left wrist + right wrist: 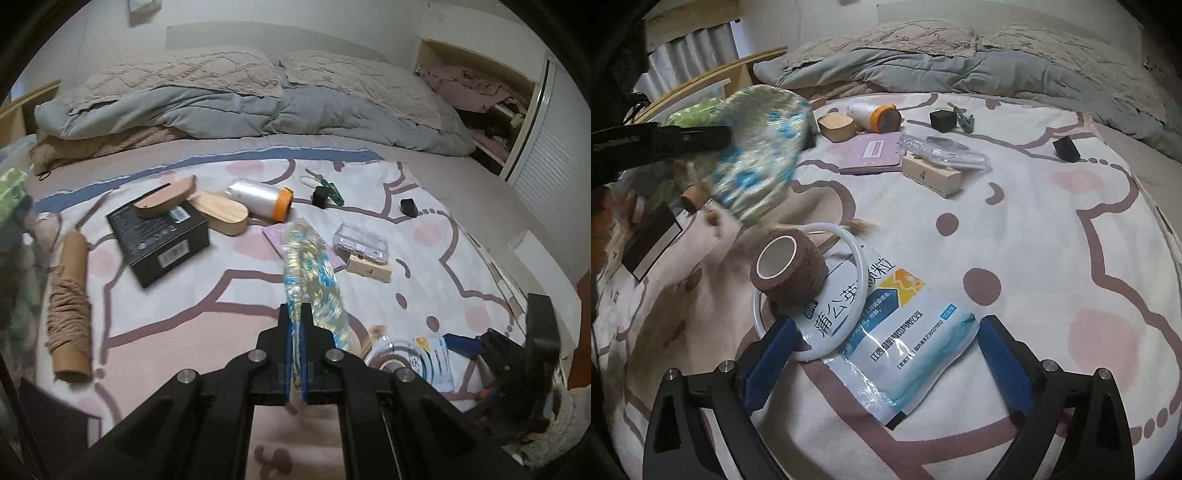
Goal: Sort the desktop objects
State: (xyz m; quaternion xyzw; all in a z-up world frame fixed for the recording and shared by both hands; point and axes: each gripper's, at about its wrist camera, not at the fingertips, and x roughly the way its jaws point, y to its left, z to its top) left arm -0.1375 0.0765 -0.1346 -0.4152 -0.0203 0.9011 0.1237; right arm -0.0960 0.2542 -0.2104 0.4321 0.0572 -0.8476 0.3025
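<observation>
Crinkly clear plastic with blue and yellow print fills the upper left of the right wrist view: a soft packet point(759, 155) hanging blurred from the left gripper point(729, 137), whose jaws are pressed together on its edge, clear of the bedspread point(1052, 280). In the left wrist view the same packet point(314, 273) rises from centre frame, its thin seam pinched between the blue pads point(284, 350). That grip looks slight, so I would carry it slowly and level to its pile rather than swing it. Lower centre in the right wrist view, a brown bandage roll point(788, 277) sits on a white ring point(827, 295) and a medicine sachet point(897, 347). The right gripper point(886, 365) stands spread wide around the sachet, pads not pressing. Closing on the sachet's middle, clear of the ring, seems best.
</observation>
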